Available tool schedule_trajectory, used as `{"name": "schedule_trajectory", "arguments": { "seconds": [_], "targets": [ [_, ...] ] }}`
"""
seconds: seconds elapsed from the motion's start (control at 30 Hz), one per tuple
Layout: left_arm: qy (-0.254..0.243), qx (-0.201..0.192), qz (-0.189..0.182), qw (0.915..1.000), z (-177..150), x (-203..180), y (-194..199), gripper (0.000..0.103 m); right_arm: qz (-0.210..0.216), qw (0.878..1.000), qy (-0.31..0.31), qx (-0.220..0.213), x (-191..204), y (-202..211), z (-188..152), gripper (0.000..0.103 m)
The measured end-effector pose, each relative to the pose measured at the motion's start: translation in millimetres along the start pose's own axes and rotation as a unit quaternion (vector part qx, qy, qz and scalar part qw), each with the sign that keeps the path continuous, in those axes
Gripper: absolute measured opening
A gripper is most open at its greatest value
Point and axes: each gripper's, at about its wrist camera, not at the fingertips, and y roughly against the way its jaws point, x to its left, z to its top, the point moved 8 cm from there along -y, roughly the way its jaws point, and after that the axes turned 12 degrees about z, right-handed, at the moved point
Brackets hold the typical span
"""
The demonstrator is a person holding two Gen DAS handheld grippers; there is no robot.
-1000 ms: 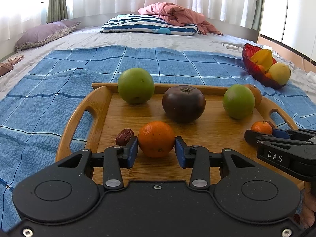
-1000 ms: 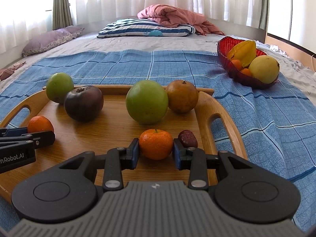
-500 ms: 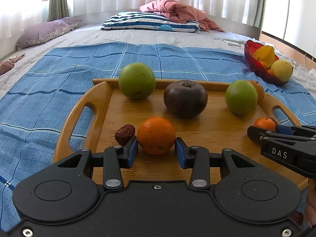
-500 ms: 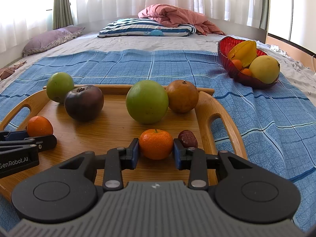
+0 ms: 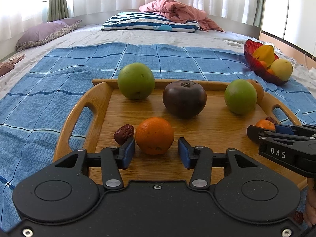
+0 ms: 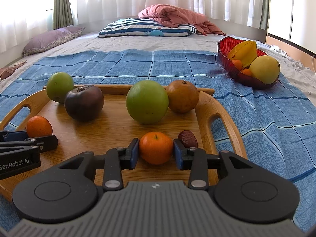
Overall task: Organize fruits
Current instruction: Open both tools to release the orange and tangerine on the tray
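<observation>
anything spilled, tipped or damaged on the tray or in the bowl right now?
Nothing stands out. The fruit sits whole on the wooden tray, and the red bowl stands level with its fruit inside. Left gripper and right gripper each straddle an orange, jaws opening.

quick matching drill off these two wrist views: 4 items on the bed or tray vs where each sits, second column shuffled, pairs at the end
Things:
1. dark fruit
2. starfruit
3. striped pillow
4. date

Places:
A. in the red bowl
B. far end of the bed, under the pink blanket
C. on the tray, between the two green fruits
D. on the tray, beside the orange that sits between the left gripper's opening jaws

Pairs: 1-C, 2-A, 3-B, 4-D
</observation>
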Motion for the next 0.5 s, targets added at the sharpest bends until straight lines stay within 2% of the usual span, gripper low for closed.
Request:
{"name": "schedule_trajectory", "arguments": {
  "seconds": [0.37,0.5],
  "targets": [
    [0.001,-0.001,0.001,1.0,-3.1,0.0,3.0,0.071,0.003,1.0,0.008,0.002,1.6,3.1,-3.1,0.065],
    [-0.003,-0.001,0.005,1.0,-4.8,-0.1,4.4,0.075,0.004,1.0,0.007,0.002,0.4,4.7,-4.5,0.069]
  ]
}}
